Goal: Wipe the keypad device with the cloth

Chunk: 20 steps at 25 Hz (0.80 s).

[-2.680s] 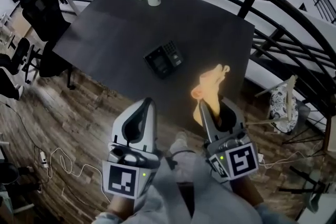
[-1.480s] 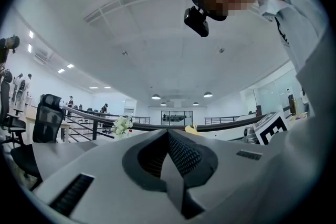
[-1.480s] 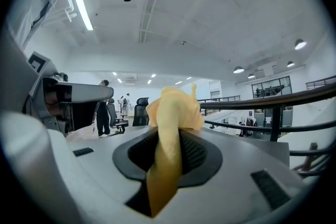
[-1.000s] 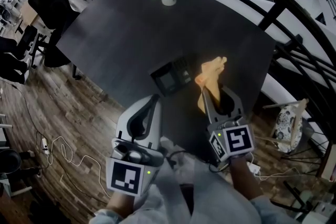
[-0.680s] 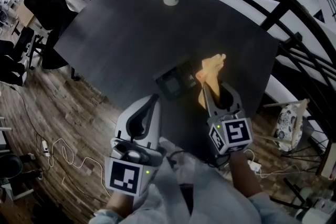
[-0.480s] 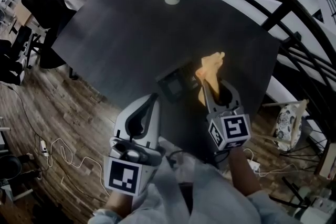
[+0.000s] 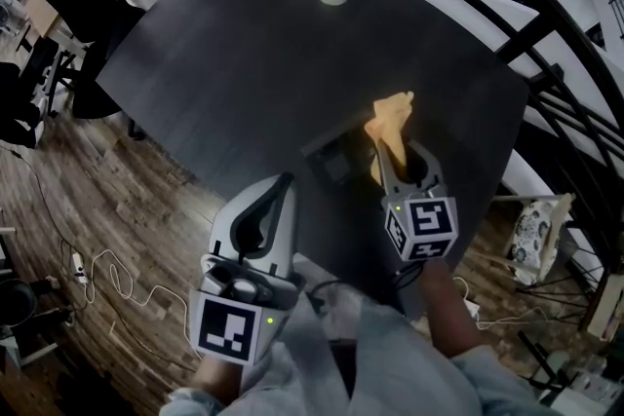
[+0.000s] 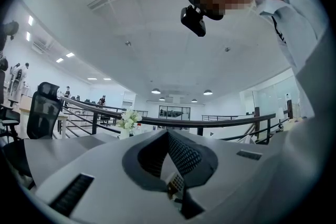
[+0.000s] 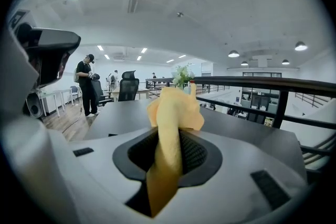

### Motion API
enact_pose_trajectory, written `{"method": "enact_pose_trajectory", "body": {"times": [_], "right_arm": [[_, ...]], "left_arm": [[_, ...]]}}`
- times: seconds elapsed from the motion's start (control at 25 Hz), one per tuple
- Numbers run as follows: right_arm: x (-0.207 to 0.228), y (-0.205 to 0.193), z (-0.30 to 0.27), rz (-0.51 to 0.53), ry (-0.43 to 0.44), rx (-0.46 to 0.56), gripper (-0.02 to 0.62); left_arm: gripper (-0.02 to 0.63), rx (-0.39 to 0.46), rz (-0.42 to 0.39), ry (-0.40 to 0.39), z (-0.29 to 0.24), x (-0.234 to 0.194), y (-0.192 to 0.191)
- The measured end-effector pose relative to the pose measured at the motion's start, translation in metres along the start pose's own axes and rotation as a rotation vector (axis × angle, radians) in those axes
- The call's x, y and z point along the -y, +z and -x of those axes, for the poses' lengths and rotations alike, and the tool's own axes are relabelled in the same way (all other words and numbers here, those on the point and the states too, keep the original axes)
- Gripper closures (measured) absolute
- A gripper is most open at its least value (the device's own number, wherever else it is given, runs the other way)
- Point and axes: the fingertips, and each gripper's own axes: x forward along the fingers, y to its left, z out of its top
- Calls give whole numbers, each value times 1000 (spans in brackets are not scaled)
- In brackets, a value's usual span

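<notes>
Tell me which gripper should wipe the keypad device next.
Right. The right gripper is shut on the yellow cloth, close beside the keypad device. The left gripper is shut on nothing and sits farther back.

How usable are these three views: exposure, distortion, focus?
Head view: dim and fisheye-bent; the keypad device barely separates from the dark table. Left gripper view: round black vignette, bright washed-out ceiling. Right gripper view: same vignette; the cloth in the right gripper fills the centre, slightly soft.
</notes>
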Motion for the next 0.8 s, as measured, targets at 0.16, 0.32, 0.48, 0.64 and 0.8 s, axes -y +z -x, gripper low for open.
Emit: {"method": "enact_pose_trajectory", "body": {"times": [0.16,0.32,0.48,0.64,0.8], "right_arm": [[-1,-10,-12,1,-6,-27,495],[0,-19,-23,0,-17,-57,495],[-1,-29,-34,-14,-27,-84,494],[-3,-36,-38,-21,-22,-101,495],[-12,-34,-40,-23,-7,-98,495]], "left_arm": [[592,-8,3,10,2,-7,-3],[592,-14,2,12,4,-13,-4],[593,-20,3,17,5,-20,-7],[592,-20,2,26,6,-23,-7],[592,-20,0,35,7,-29,-6]]}}
